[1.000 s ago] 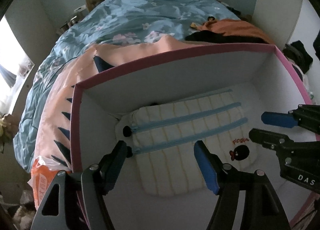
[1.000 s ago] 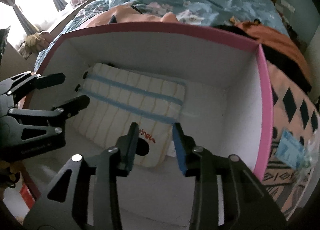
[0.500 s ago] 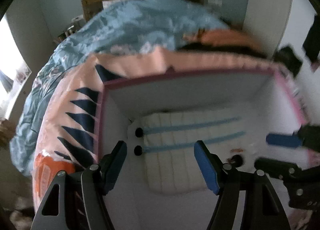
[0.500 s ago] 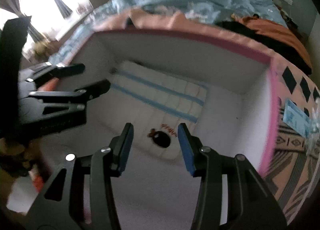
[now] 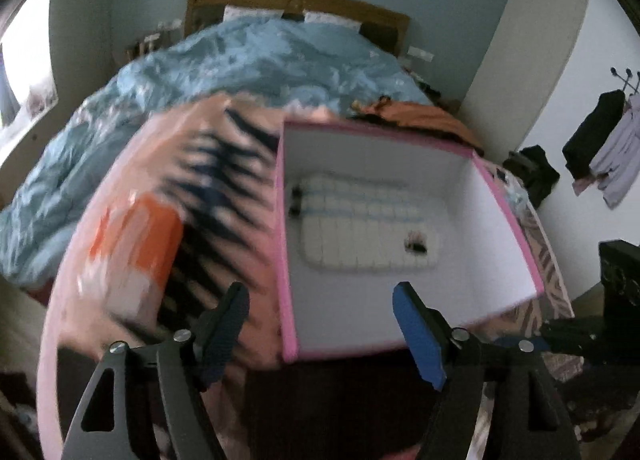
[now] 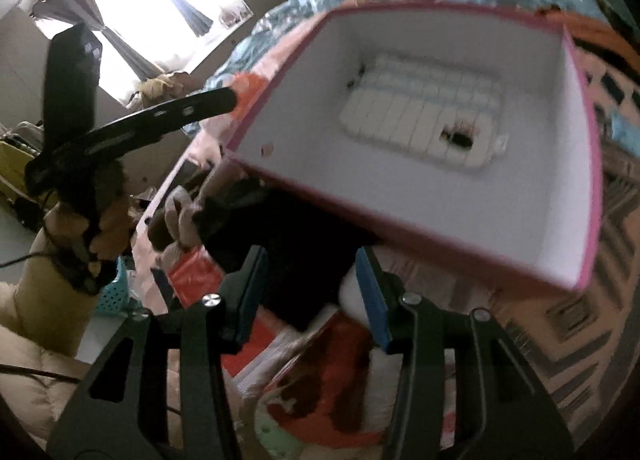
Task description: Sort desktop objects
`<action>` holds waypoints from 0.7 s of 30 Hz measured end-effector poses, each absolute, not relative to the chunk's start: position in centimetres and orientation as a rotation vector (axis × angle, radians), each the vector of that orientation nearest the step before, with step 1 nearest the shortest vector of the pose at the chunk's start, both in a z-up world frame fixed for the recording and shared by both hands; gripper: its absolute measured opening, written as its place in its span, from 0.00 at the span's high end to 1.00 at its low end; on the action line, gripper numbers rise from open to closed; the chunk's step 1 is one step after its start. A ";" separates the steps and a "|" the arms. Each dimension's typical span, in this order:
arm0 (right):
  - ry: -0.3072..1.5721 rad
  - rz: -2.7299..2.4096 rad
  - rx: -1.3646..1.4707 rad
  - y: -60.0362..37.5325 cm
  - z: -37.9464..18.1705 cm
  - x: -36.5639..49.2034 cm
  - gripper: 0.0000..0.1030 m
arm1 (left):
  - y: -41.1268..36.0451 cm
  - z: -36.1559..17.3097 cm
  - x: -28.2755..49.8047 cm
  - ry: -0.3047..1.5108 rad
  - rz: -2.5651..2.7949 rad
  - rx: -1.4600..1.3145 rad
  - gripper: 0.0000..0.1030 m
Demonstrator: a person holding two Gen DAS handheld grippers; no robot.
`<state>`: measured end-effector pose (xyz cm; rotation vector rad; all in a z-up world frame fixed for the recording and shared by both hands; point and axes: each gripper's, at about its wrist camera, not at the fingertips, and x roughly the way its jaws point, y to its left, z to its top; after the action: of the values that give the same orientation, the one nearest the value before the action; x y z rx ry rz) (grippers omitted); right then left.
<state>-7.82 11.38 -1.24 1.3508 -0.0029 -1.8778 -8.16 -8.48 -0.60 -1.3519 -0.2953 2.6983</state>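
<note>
Left tool (image 5: 320, 324): jaws spread, nothing between them; they have just been opening further. One finger is black, the other carries a blue pad (image 5: 418, 336). It hangs above the near rim of the box, clear of it.
Right tool (image 6: 312, 292): jaws apart and empty, also just opening wider; blue pads on both inner faces. It is outside the box, over the clutter at the bed's near edge.
Pink-edged white cardboard box (image 5: 286, 260): open-topped, standing on the bed's foot end, on the peach blanket.
White quilted pouch with pale blue zips (image 5: 360, 228): lies flat on the box floor towards the far wall, a small black figure printed near its right end. It touches neither tool.
Peach blanket with dark triangles (image 5: 208, 188): spread under and beside the box; an orange patch lies on it to the left.
Blue floral duvet (image 5: 240, 60): covers the far part of the bed up to the wooden headboard (image 5: 296, 6).
Person's hand (image 6: 92, 228): holds the left tool's handle, with a pale padded sleeve below it.
</note>
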 end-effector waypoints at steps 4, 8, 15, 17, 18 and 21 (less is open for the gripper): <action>0.017 -1.893 1.411 10.7 -3.0 -7.3 0.39 | -9.2 -3.0 -6.8 -0.356 2.647 -1.462 0.26; 0.019 -1.914 1.428 10.5 -3.6 -7.7 0.39 | -9.5 -5.1 -5.8 -0.403 2.603 -1.542 0.26; 0.082 -1.926 1.453 8.5 -4.7 -8.6 0.36 | -9.6 -7.3 -5.7 -0.443 2.534 -1.625 0.26; 0.095 -1.927 1.455 8.0 -4.9 -8.7 0.34 | -9.6 -7.8 -5.7 -0.450 2.507 -1.647 0.26; 0.098 -1.930 1.457 7.7 -4.9 -8.8 0.34 | -9.6 -8.2 -5.6 -0.457 2.491 -1.660 0.26; 0.133 -1.907 1.434 6.9 -5.0 -8.7 0.33 | -9.7 -8.9 -5.6 -0.474 2.465 -1.692 0.26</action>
<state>-8.69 6.89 -5.00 1.4342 0.1328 -1.9070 -5.60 -9.74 -8.94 -1.6916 -0.4742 2.4647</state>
